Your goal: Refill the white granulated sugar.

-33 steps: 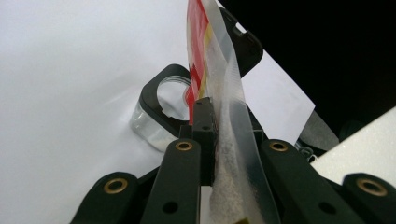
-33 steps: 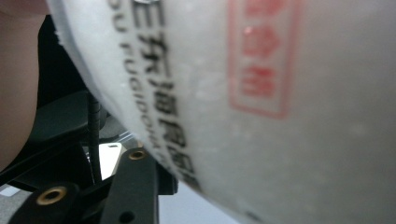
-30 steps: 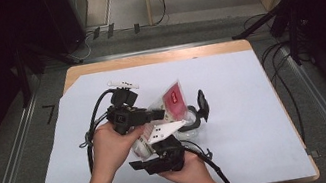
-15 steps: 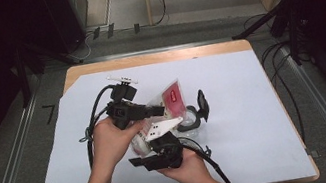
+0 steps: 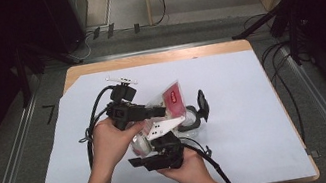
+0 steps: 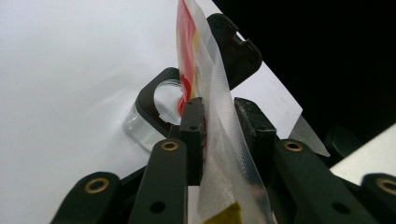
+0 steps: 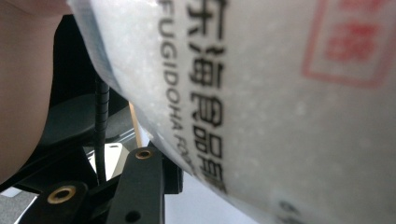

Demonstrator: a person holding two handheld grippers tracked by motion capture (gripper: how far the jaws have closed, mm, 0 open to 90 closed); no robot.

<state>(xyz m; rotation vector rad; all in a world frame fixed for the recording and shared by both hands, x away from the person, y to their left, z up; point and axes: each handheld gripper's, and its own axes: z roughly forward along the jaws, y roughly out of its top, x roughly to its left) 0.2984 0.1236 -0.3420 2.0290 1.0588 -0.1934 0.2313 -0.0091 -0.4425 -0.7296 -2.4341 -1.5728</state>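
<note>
A clear plastic packet (image 5: pixel 170 101) with a red label is held above the table between both grippers. My left gripper (image 5: pixel 158 112) reaches in from the left and is shut on one edge of the packet (image 6: pixel 219 140). From below, my right gripper (image 5: pixel 159 140) points up at the packet's white lower corner. Its left finger (image 7: pixel 149 177) presses against the packet (image 7: pixel 280 116), which hides the other finger. Just behind the packet stands a small clear jar (image 5: pixel 189 118) with a black rim and its hinged black lid (image 5: pixel 201 103) swung open. The jar (image 6: pixel 149 119) also lies beyond my left jaws.
A white sheet (image 5: pixel 257 120) covers the wooden table (image 5: pixel 155 58). Black cables (image 5: pixel 92 119) loop left of the left hand, and another cable (image 5: pixel 215 168) trails from the right gripper toward the front edge. Dark equipment and floor cables surround the table.
Hardly anything: the left gripper and the packet have shifted a touch toward the far side. Both hands keep their hold.
</note>
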